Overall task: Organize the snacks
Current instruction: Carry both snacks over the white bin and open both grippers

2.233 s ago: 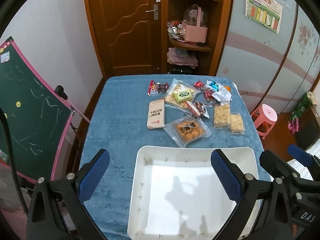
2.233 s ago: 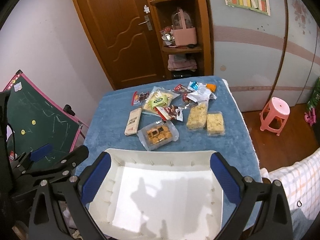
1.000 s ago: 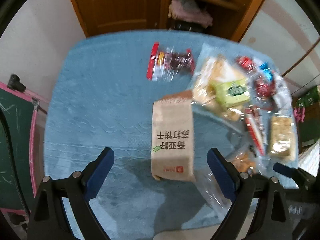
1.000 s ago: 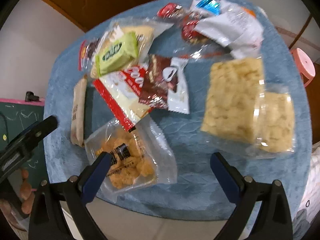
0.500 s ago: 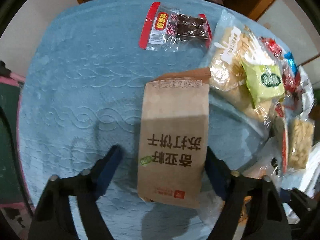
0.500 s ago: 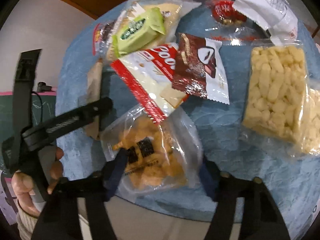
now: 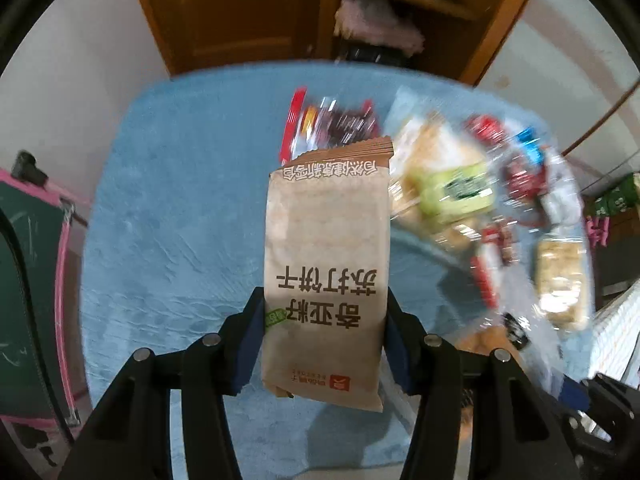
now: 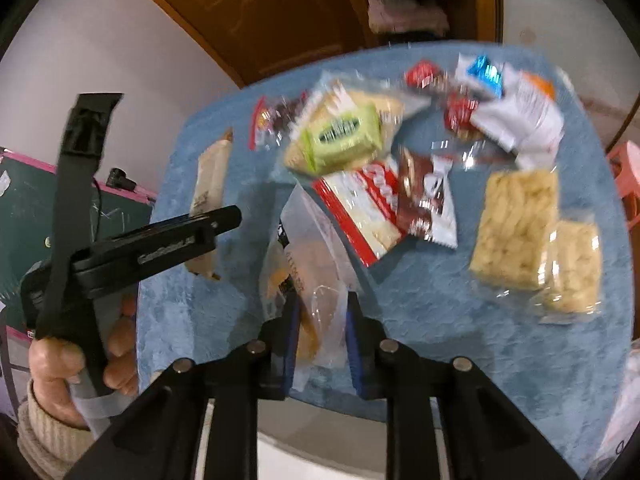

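Note:
My left gripper (image 7: 324,320) grips a brown paper cracker packet (image 7: 326,240) by its lower sides, and its jaws are closing. The packet stands lifted above the blue tablecloth (image 7: 172,220). In the right wrist view this packet (image 8: 210,184) shows edge-on beside a person's hand (image 8: 80,356) on the left tool. My right gripper (image 8: 322,312) is shut on a clear bag of orange-brown biscuits (image 8: 308,248), squeezed narrow and raised off the cloth.
More snacks lie on the cloth: a green packet (image 8: 340,136), a red-and-white packet (image 8: 360,208), a brown chocolate wrapper (image 8: 428,200), two puffed-rice bars (image 8: 516,228) and small candies. A white tray edge (image 8: 320,452) is nearest; a chalkboard (image 7: 24,280) stands left.
Both grippers went from wide open over the snacks to shut. The left took the brown packet, the right the clear biscuit bag, and both packets rose off the cloth.

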`<move>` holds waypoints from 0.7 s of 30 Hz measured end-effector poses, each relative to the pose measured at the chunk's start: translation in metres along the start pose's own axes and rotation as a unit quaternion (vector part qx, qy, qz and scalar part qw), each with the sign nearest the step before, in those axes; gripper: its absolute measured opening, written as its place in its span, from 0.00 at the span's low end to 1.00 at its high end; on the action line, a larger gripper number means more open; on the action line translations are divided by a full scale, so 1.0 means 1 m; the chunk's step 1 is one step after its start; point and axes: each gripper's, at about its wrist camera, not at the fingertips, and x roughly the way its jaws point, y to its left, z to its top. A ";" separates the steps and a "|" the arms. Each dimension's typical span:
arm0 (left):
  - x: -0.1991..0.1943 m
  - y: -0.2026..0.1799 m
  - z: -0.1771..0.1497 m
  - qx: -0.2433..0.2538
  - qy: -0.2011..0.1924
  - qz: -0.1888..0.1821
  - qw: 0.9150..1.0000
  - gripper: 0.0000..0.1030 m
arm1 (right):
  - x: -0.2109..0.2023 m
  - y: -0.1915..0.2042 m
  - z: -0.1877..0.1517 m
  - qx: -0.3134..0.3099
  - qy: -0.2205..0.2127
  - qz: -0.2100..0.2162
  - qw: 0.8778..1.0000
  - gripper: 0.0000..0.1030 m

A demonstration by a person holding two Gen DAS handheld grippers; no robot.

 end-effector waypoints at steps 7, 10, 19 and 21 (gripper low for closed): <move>-0.129 -0.007 -0.014 0.039 -0.083 -0.036 0.995 0.51 | -0.078 0.009 -0.011 -0.008 -0.083 -0.003 0.997 0.20; -0.181 -0.014 -0.035 0.058 -0.119 -0.051 0.990 0.51 | -0.118 0.014 -0.023 -0.021 -0.123 -0.011 0.992 0.20; -0.261 -0.025 -0.127 0.087 -0.175 -0.087 0.977 0.51 | -0.210 0.027 -0.101 -0.078 -0.204 -0.037 0.975 0.20; -0.258 -0.032 -0.153 0.094 -0.176 -0.095 0.975 0.51 | -0.216 0.029 -0.126 -0.086 -0.207 -0.046 0.973 0.20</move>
